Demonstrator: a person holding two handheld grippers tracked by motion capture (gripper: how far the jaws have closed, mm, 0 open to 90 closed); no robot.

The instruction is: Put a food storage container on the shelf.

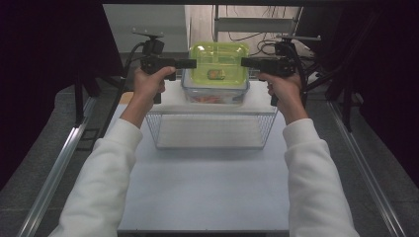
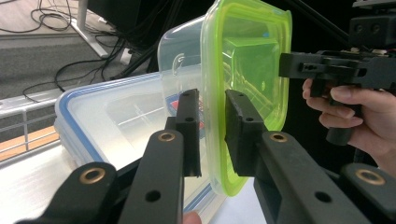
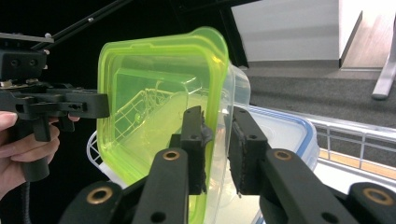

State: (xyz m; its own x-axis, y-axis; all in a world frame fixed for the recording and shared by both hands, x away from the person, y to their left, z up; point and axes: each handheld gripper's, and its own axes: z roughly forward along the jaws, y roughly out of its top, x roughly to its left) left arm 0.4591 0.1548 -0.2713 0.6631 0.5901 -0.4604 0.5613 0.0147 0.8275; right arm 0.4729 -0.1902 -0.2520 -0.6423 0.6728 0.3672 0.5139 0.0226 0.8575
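White table [image 1: 207, 192] nearest, wire basket [image 1: 212, 131] on it. Beyond basket, clear blue-rimmed box [image 1: 215, 94]. Above it, green-lidded container [image 1: 219, 61] held aloft between both tongs. Left tongs [image 1: 190, 63] pinch lid's left rim; right tongs [image 1: 245, 61] pinch right rim. Both narrow, jaws either side of green rim.

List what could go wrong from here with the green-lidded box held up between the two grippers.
1. The left gripper and right gripper pinch only the thin lid rim of the green-lidded box; it could slip or the lid could pop off.
2. It hangs above the blue-rimmed container and wire basket, so a drop would hit them.
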